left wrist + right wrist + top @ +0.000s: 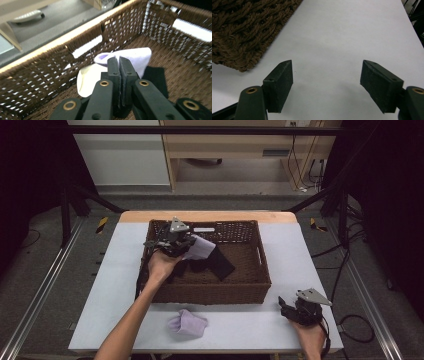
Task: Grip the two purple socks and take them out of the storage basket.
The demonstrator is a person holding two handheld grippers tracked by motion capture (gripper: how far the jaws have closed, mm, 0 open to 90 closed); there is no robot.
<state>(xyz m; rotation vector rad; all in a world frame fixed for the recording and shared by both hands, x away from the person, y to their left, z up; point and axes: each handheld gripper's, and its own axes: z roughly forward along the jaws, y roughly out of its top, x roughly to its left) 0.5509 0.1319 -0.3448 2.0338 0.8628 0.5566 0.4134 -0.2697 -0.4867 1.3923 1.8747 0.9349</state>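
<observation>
In the high view the left gripper (176, 239) is over the basket (257, 285) at its 10 o'clock corner, jaws closed on a lilac cloth (201, 247). The left gripper view adds a dark cloth (156, 77) lying under it. The right gripper (299, 310) rests on the tabletop (300, 250) at 4 o'clock, jaws wide. Another lilac cloth (188, 323) lies at 6 o'clock.

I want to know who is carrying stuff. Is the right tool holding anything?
No, the right tool is wide open over the bare white table, with nothing between its two black pads.
</observation>
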